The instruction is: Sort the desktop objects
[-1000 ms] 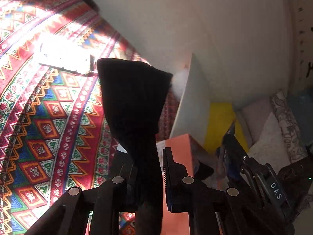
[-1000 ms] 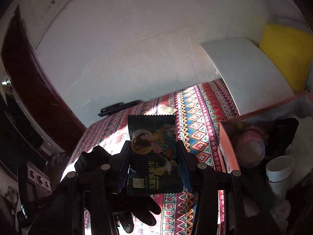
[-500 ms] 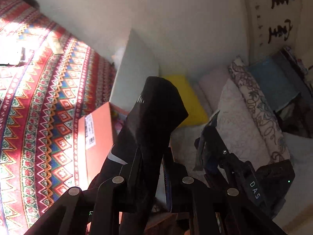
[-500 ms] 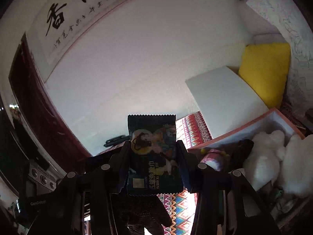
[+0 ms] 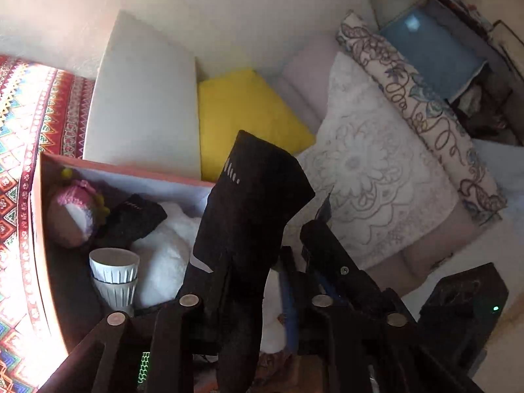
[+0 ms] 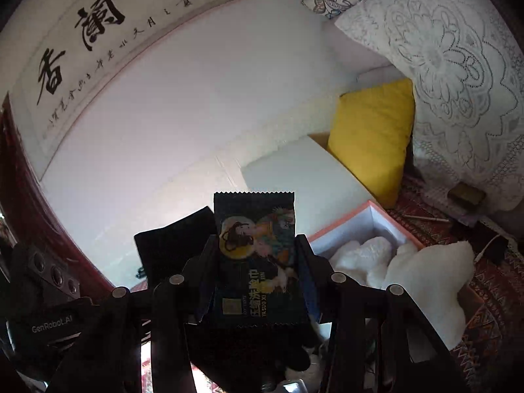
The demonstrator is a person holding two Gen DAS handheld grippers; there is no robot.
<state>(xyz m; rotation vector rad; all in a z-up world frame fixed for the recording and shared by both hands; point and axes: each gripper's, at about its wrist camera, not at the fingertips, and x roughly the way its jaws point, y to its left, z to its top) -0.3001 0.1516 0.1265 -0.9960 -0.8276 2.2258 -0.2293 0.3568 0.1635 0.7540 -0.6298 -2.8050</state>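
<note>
The left gripper [image 5: 252, 281] is clamped on a limp black fabric sock [image 5: 252, 209], held above the open pink cardboard box [image 5: 42, 229]; the right gripper [image 6: 253, 278] is closed on a dark printed foil sachet [image 6: 255, 255], raised beside that box [image 6: 366, 211]. The box already holds stacked white ribbed cups [image 5: 113, 271], a pink knitted toy [image 5: 72, 213] and white fluffy cloth [image 5: 163, 249]. Judged step: carrying both items to the box; next, lower each over free space inside, then part the jaws.

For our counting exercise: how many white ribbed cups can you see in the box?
2, nested: the upper cup sits in the lower cup, at the orange box's near left, beside the white plush. Others may be hidden.
</note>
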